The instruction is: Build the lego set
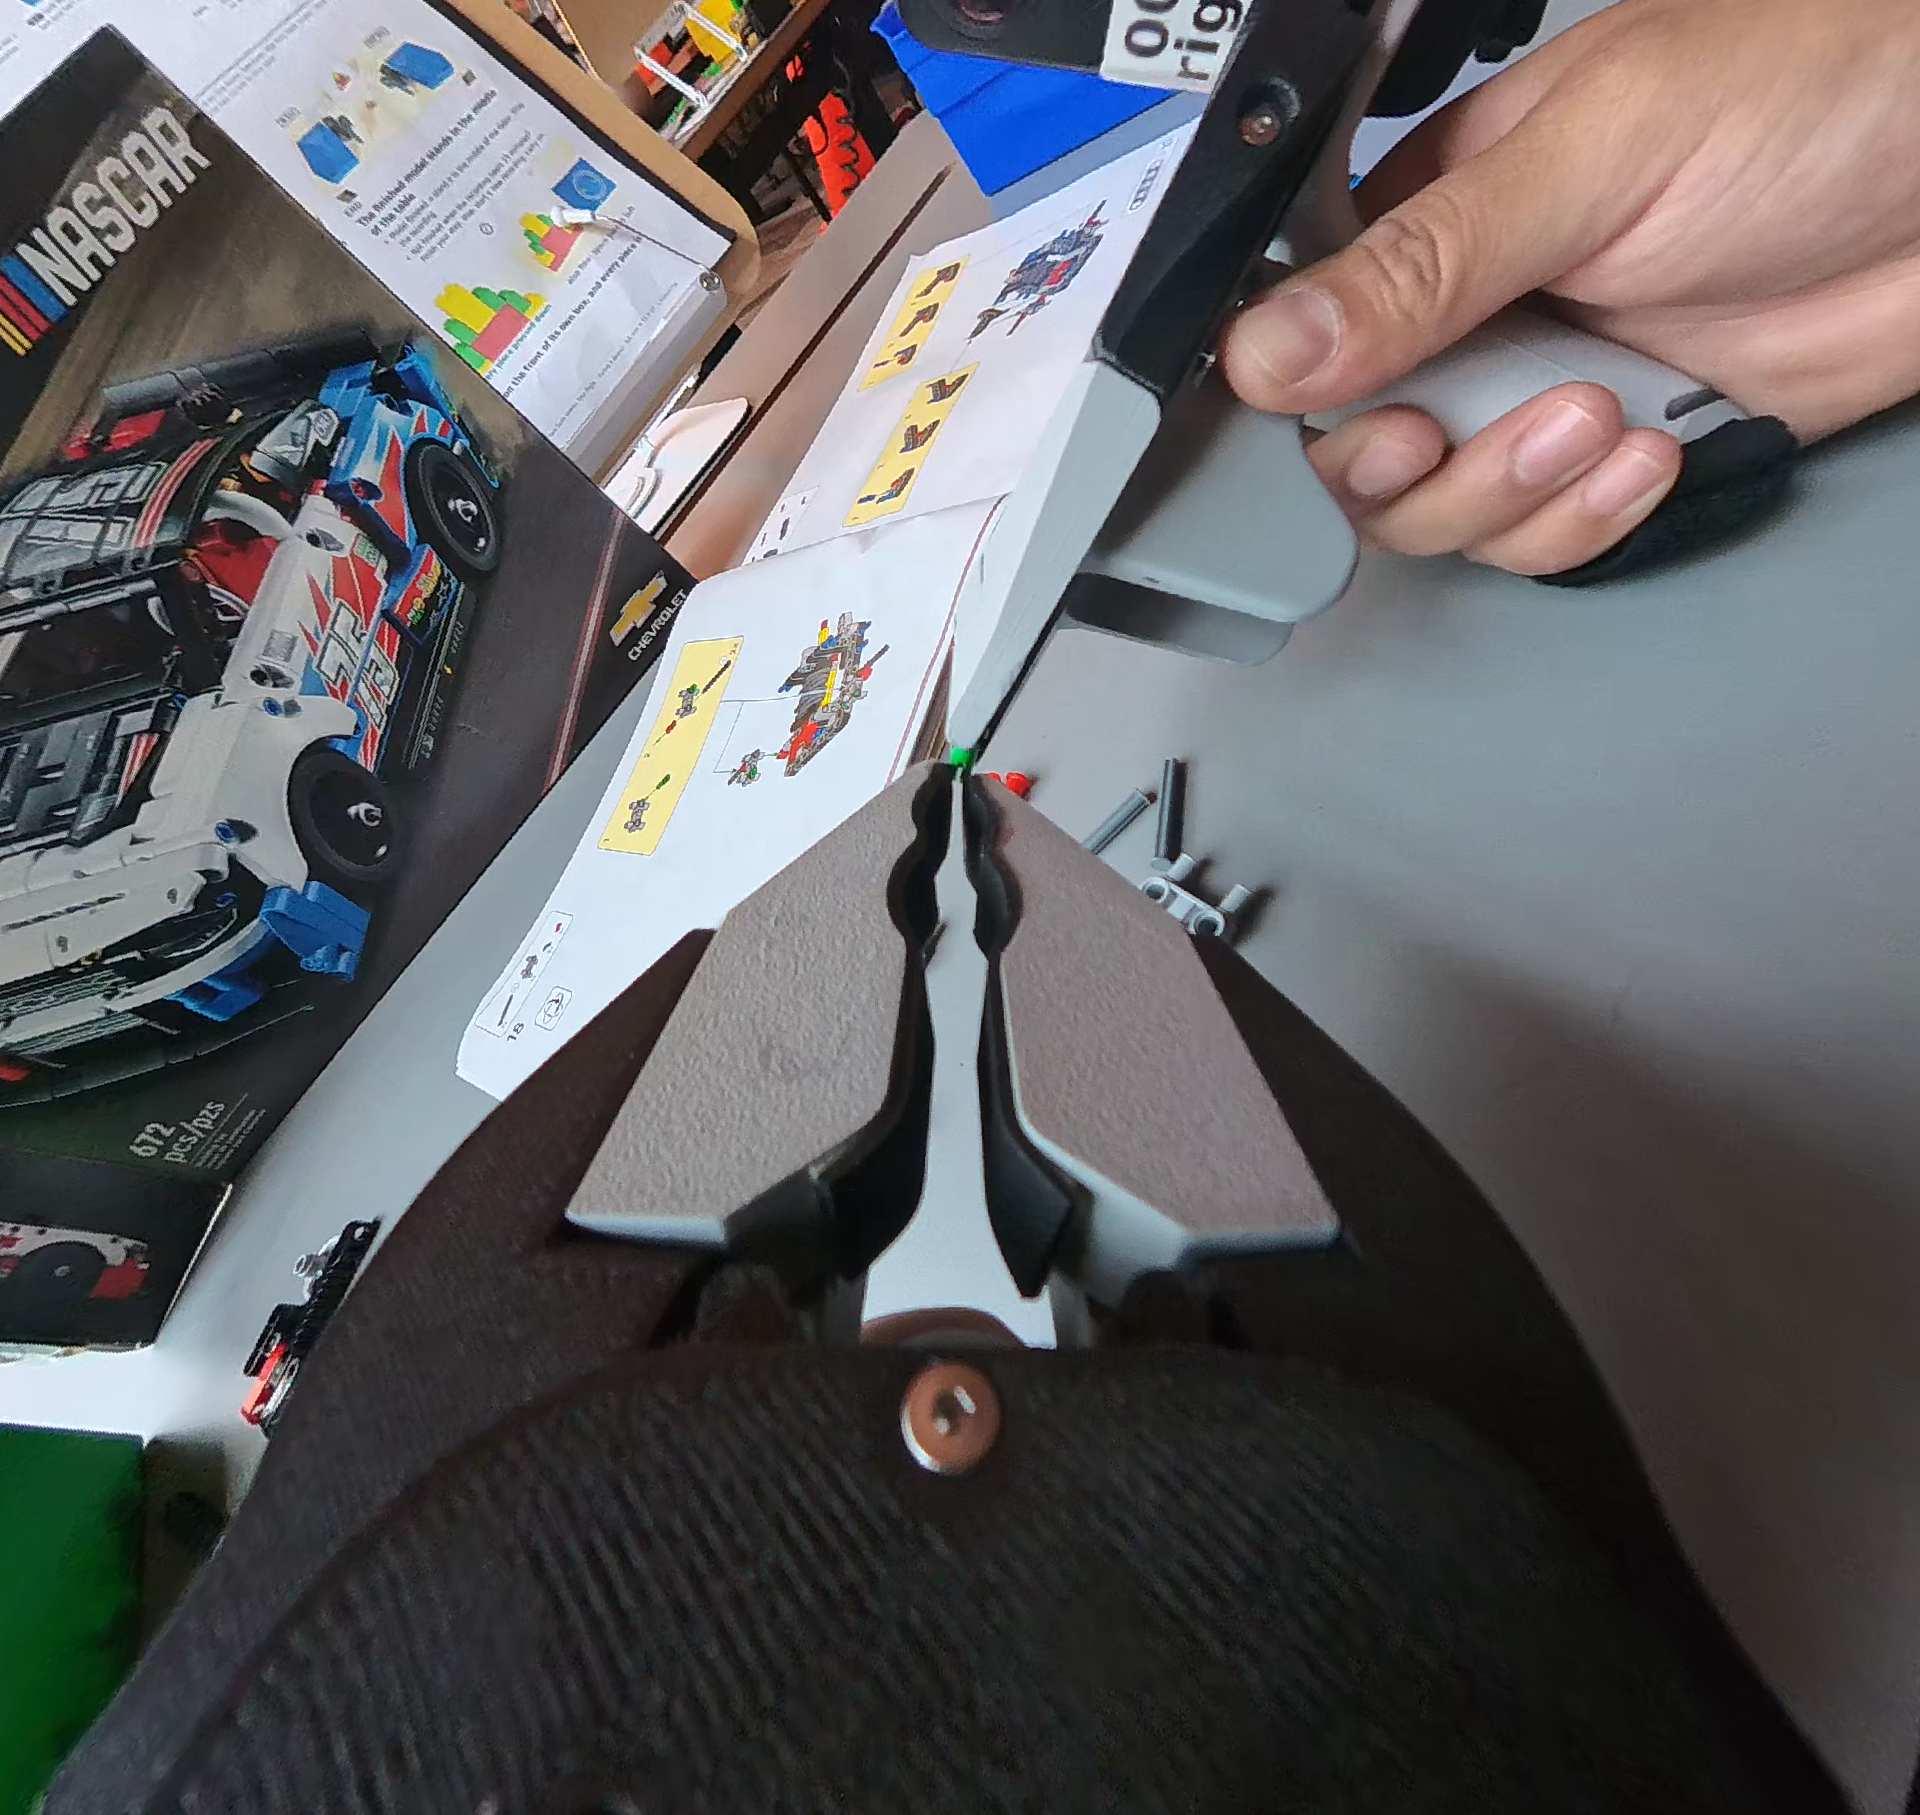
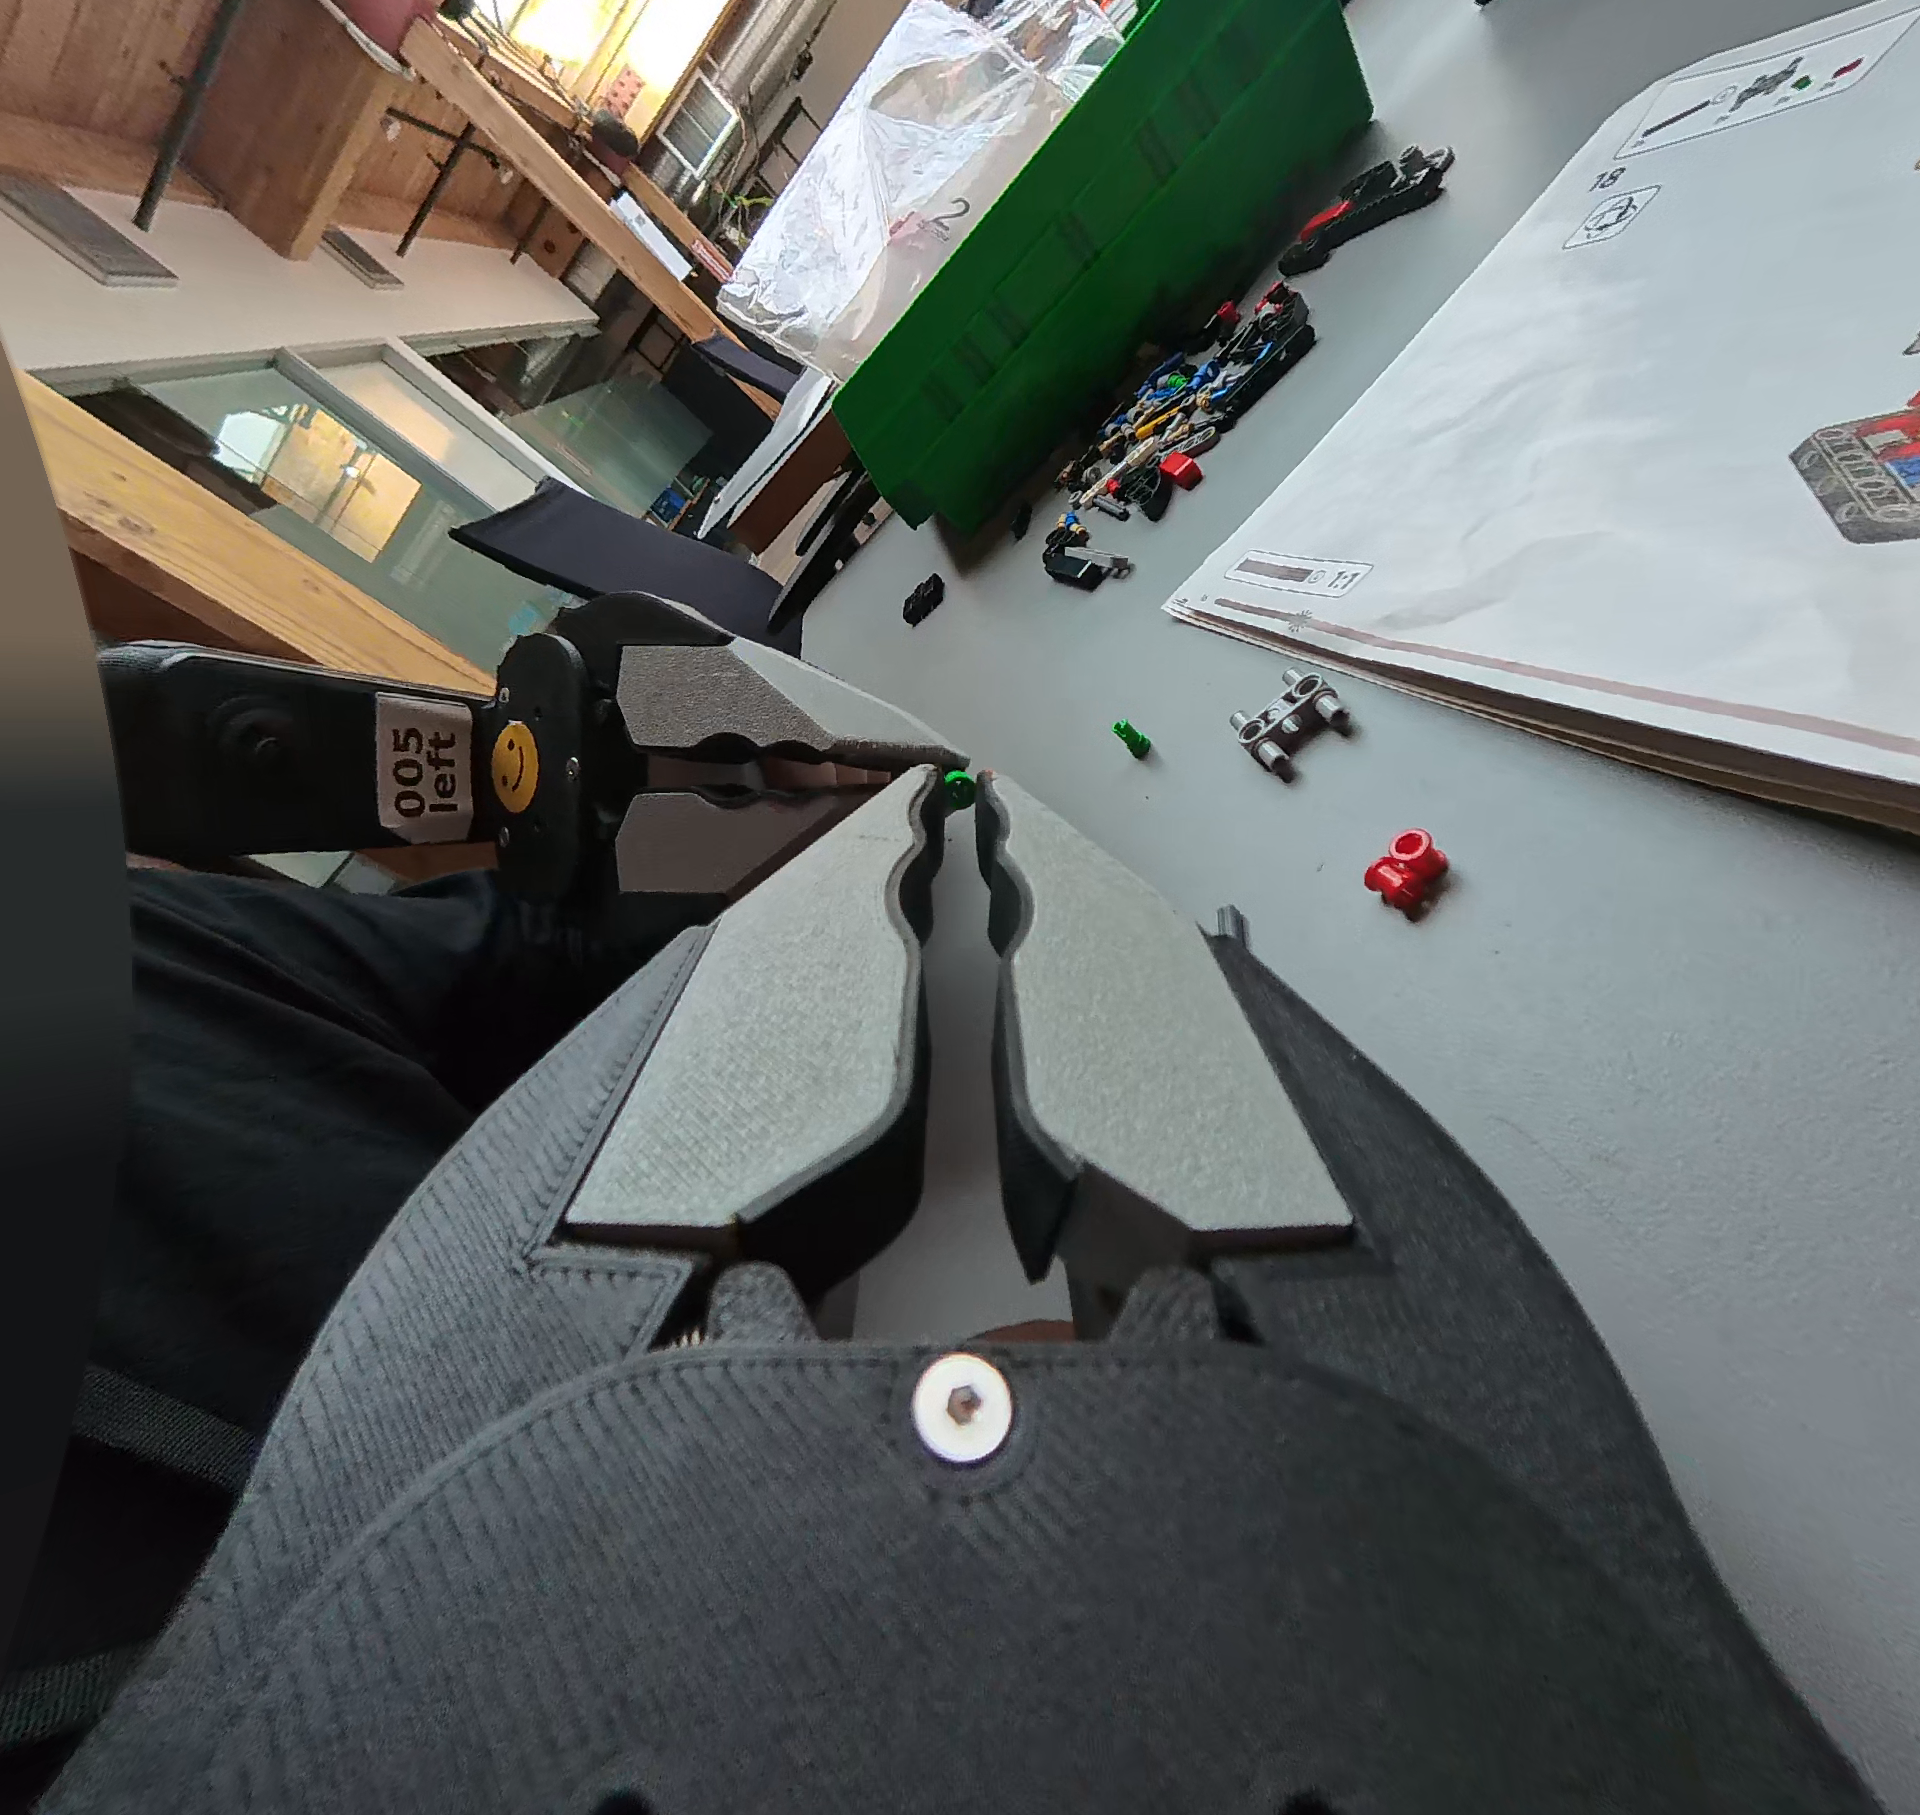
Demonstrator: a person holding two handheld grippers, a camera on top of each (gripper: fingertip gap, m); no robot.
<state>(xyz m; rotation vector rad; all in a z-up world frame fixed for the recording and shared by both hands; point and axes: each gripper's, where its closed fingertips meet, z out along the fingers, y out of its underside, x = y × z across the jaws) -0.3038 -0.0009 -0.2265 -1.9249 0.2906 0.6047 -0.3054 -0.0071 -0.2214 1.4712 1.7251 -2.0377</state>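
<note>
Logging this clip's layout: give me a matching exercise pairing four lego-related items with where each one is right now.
Things
1. small green piece
2. red piece
3. green bin
4. instruction booklet

Places
A. lying open on the grey table
B. between the tips of both grippers
C. alone on the table, just in front of the booklet's edge
D. behind the loose pile of parts

Pairs: 1-B, 2-C, 3-D, 4-A

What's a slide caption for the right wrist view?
Both grippers meet tip to tip at a small green peg above the grey table.
</note>
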